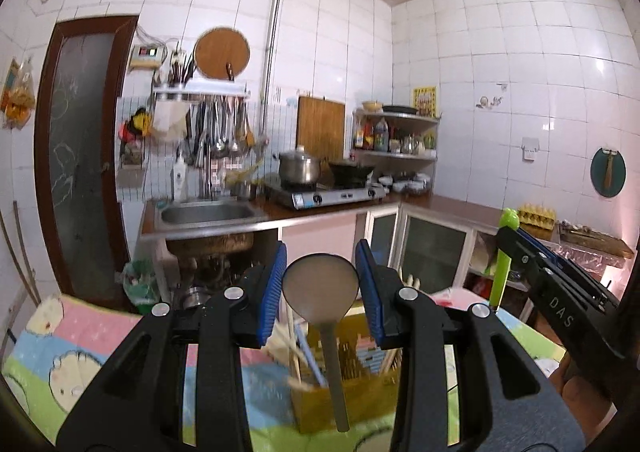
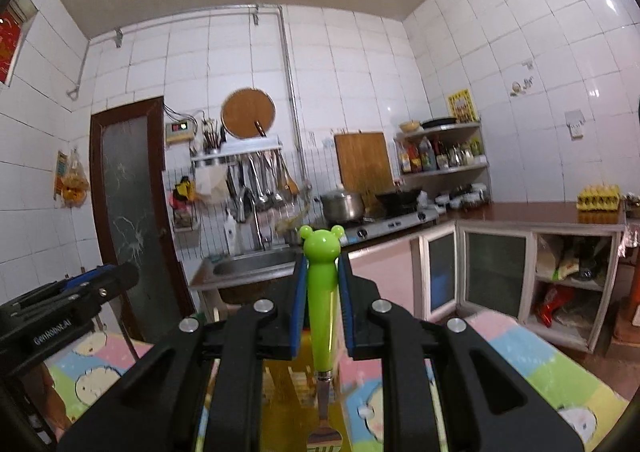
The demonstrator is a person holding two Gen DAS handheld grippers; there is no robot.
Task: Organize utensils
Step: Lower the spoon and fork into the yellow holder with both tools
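Observation:
My left gripper [image 1: 321,279] is shut on the round bowl of a grey spoon [image 1: 320,284], held upright with its handle pointing down into a yellow box [image 1: 344,400] that holds several chopsticks [image 1: 288,348]. My right gripper [image 2: 322,286] is shut on the green bear-headed handle of a fork [image 2: 321,292], tines down over the yellow box [image 2: 288,392]. The right gripper [image 1: 505,248] and the green fork handle [image 1: 502,272] also show at the right of the left wrist view. The left gripper [image 2: 132,274] shows at the left of the right wrist view.
A pastel cartoon cloth [image 1: 80,352] covers the table under the box. Behind are a sink [image 1: 208,214], a stove with a pot [image 1: 300,168] and wok, hanging utensils [image 1: 220,128], a corner shelf [image 1: 396,136] and a dark door [image 1: 80,156].

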